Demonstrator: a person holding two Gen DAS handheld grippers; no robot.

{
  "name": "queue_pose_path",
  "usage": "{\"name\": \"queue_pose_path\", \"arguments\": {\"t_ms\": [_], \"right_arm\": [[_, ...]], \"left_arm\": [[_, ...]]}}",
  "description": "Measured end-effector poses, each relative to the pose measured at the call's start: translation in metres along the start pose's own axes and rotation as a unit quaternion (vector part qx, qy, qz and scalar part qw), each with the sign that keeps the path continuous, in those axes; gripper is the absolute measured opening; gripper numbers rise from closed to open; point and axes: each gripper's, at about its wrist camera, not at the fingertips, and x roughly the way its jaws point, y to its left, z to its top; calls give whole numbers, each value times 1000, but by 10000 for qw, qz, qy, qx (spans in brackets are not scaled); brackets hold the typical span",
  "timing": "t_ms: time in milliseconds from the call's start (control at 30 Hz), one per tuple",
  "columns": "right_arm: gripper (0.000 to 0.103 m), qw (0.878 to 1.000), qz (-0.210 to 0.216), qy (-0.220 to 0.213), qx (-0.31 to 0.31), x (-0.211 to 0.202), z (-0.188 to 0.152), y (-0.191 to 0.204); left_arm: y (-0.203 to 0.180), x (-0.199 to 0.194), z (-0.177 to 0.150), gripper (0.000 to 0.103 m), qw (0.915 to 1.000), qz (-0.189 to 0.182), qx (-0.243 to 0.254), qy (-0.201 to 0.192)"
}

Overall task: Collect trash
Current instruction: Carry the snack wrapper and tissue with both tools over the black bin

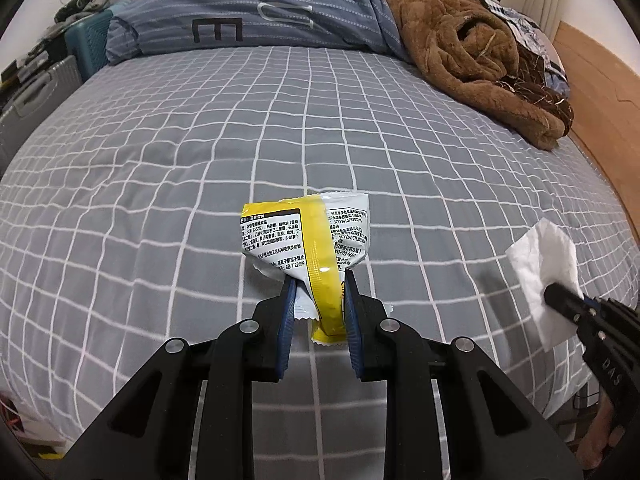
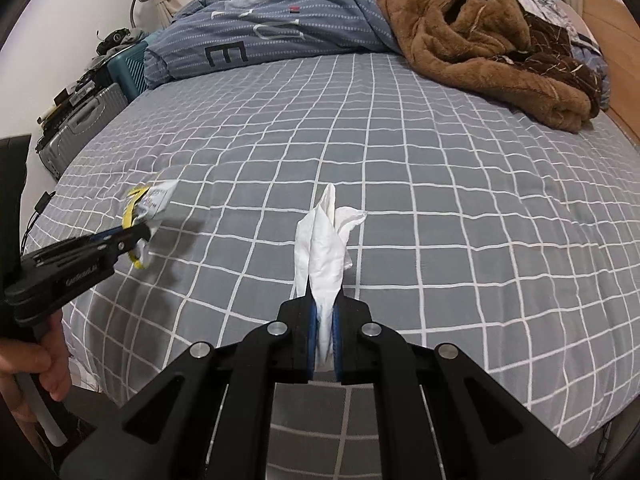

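Grey bedding with a white grid [image 1: 160, 160] covers the bed in front of you, and everything else sits around it. At its far end lies a bunched blue striped duvet [image 1: 256, 16]; you can read a large dark "E" on it, with pale outlined letters beside that, one looking like a "U". Right of the duvet, also at the far end, a brown fleece blanket [image 1: 460, 52] is heaped. Off the bed's left side stand a grey hard-shell suitcase [image 2: 86, 120] and a teal one [image 2: 128, 68].

Your left gripper [image 1: 320, 280] has its jaws closed on a yellow and white snack wrapper [image 1: 308, 236], pinching its lower part; the wrapper is clear of the grid sheet, above the near part of the bed. Its back panel carries dense Chinese print, and you can make out "GB/T 22699" and part of a phone number, "00-609-0657".

Your right gripper [image 2: 324, 312] has its jaws nearly together, clamped on a crumpled white tissue [image 2: 326, 240] that sticks up past the fingertips, to the right of the wrapper over the same near part of the bed. White lettering on each gripper's body is too blurred to read.
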Motion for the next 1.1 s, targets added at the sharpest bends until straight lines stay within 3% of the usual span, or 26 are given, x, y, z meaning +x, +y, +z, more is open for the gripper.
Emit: {"name": "queue_pose_path", "arguments": {"t_ms": [1100], "right_arm": [[6,9993,64,-376,10,-80,-50,15]], "left_arm": [[-13,-94,-80,22,9993,-173,-70,-339]]}}
